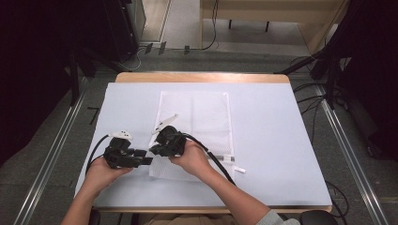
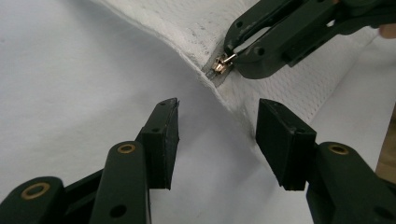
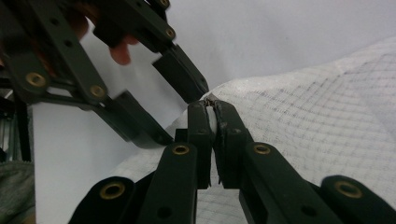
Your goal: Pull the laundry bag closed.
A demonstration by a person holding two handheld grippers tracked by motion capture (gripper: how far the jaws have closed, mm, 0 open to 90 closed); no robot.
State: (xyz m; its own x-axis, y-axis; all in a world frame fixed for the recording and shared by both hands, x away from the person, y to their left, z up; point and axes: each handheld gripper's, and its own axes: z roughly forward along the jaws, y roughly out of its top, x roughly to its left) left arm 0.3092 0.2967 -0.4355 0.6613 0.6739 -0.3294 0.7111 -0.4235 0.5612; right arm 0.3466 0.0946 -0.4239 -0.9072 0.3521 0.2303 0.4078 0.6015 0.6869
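Observation:
A white mesh zip bag (image 1: 202, 115) lies flat in the middle of the table, its near left corner lifted. My right gripper (image 1: 153, 150) is shut on the bag's gold zipper pull (image 2: 221, 64) at that corner. In the right gripper view its jaws (image 3: 212, 116) pinch the pull and the bag's edge, with the mesh (image 3: 322, 121) spreading to the right. My left gripper (image 1: 146, 158) stands open just left of it. In the left gripper view its jaws (image 2: 219, 135) straddle the bag's seam below the pull without touching it.
A white cover (image 1: 272, 140) spreads over the wooden table (image 1: 202, 77). A small white tag (image 1: 239, 169) lies by the bag's near right corner. Black cables trail from both grippers toward the person. Dark stands and floor cables surround the table.

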